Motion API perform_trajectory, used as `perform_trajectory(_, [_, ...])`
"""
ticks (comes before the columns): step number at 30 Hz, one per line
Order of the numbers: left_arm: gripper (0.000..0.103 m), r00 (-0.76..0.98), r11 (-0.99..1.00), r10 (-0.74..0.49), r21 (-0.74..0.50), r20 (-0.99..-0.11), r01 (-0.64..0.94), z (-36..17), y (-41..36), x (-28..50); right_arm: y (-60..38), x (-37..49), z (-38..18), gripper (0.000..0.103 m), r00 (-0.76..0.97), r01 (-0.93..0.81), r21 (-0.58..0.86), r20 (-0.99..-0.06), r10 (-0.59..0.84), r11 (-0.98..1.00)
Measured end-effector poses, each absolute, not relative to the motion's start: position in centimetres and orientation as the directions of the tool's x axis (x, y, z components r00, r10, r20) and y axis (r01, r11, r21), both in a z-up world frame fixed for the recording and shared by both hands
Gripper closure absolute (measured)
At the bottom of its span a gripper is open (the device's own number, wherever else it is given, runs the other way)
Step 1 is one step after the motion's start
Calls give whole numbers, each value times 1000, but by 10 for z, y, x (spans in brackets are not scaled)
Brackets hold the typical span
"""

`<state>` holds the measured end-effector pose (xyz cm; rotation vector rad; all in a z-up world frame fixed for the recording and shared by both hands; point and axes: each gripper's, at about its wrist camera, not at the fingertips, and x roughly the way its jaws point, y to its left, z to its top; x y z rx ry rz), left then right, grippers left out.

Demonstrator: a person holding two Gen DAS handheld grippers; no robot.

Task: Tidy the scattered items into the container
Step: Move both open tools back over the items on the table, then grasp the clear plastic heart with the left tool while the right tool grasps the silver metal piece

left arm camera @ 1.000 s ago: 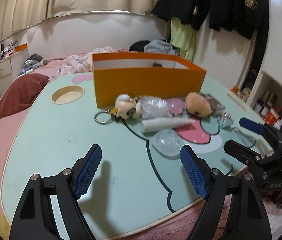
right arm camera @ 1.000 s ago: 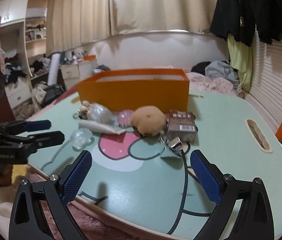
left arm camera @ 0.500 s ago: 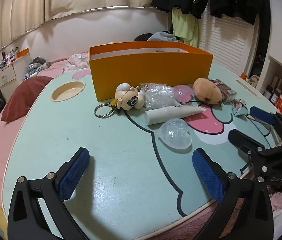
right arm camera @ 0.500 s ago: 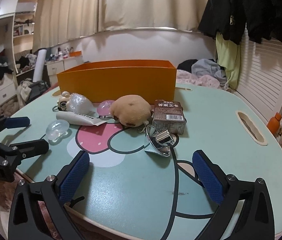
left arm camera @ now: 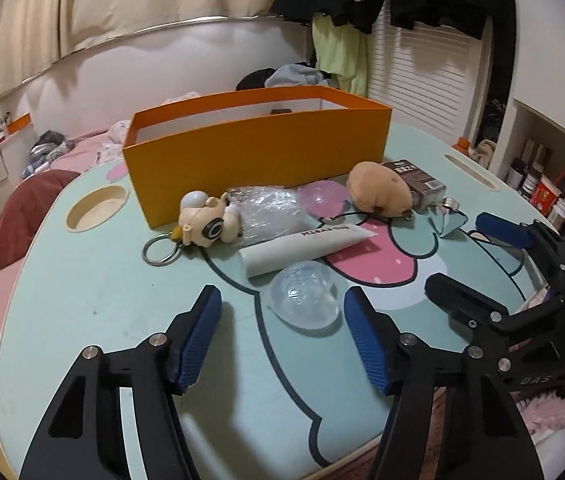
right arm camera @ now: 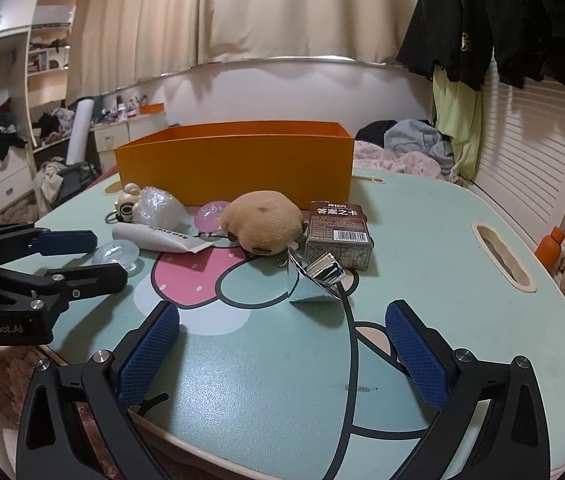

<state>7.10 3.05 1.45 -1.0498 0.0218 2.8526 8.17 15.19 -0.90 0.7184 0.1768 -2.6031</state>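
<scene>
Left hand-held gripper (left arm camera: pixel 280 330) open around the clear ball (left arm camera: pixel 303 299), first pick not yet made.

Largest first: desk (left arm camera: pixel 82 300), then box (left arm camera: pixel 258 156) at its 12 o'clock with every item outside it; plush (left arm camera: pixel 378 194), tube (left arm camera: pixel 302 248) and ball lie scattered in front. Ball sits between the left pads, apparently untouched; next move is likely to close gently, since the slick shell may slip. Right hand-held gripper (right arm camera: pixel 282 344) hangs open, the foil piece (right arm camera: pixel 314 280) at its 12 o'clock.

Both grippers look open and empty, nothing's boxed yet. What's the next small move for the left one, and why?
Probably ease the left gripper forward and close on the clear plastic capsule. It is the nearest item, lying just ahead of the open fingers, apart from the white tube; the orange box stands behind.
</scene>
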Motion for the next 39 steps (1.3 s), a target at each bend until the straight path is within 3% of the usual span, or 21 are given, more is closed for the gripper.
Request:
perform_trajectory(2, [64,-761,-993,105,-25,-640,-115,14,31,71,152,82,-9,0,-772,439,-8,-515,-373,-898])
perform_trajectory(8, [64,-771,-992,114,-36,-627,-117,16,30,77,156,77,-4,0,-748,459,8,-537,-391,-889])
perform_trajectory(13, [64,-829,-993,115,-76,-548,-88,24,17,95,171,68,15,2,-767,421,68,-505,-395,-904])
perform_trajectory(14, [64,-834,-993,118,-83,-539,-87,25,16,97,170,65,16,5,-768,415,63,-511,-386,-908])
perform_trajectory(16, [64,-837,-993,118,-81,-535,-88,26,15,98,165,59,17,26,-760,408,54,-533,-372,-911])
perform_trajectory(21, [64,-829,-993,118,-66,-546,-98,24,18,96,154,50,9,32,-732,411,36,-582,-353,-911])
perform_trajectory(23, [64,-832,-993,119,-67,-542,-98,25,17,97,152,47,6,48,-738,404,14,-585,-335,-914])
perform_trajectory(25, [64,-834,-992,126,-75,-537,-101,25,16,98,150,46,6,74,-743,409,-14,-585,-324,-913])
perform_trajectory(33, [64,-843,-990,138,-93,-520,-105,28,12,100,154,53,7,74,-747,448,-12,-554,-368,-894])
perform_trajectory(39, [64,-861,-985,171,-114,-478,-132,47,6,100,152,58,41,74,-777,482,-24,-474,-414,-876])
